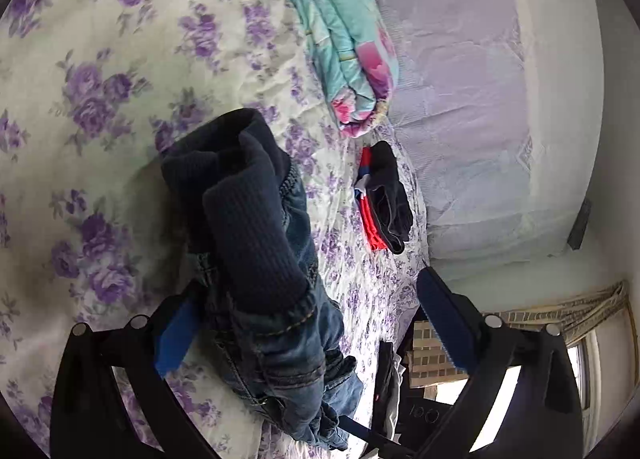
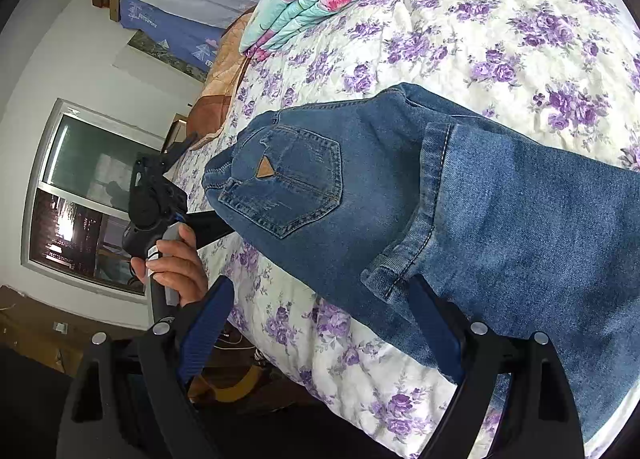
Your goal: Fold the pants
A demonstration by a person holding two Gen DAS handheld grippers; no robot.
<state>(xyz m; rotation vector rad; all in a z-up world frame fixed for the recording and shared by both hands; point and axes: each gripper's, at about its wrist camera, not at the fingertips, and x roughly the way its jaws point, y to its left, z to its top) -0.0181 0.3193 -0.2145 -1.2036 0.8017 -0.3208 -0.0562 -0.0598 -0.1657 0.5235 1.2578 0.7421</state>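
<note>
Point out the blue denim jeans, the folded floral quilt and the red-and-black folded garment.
Blue denim jeans (image 2: pixel 500 195): right wrist view, leg fabric.
Folded floral quilt (image 1: pixel 344 47): left wrist view, top face.
Red-and-black folded garment (image 1: pixel 386 195): left wrist view, black layer.

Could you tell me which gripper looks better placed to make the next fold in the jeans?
Probably the left gripper: the jeans waistband already lies between its open fingers. The right gripper is open too, with only a hem by one finger.
</note>
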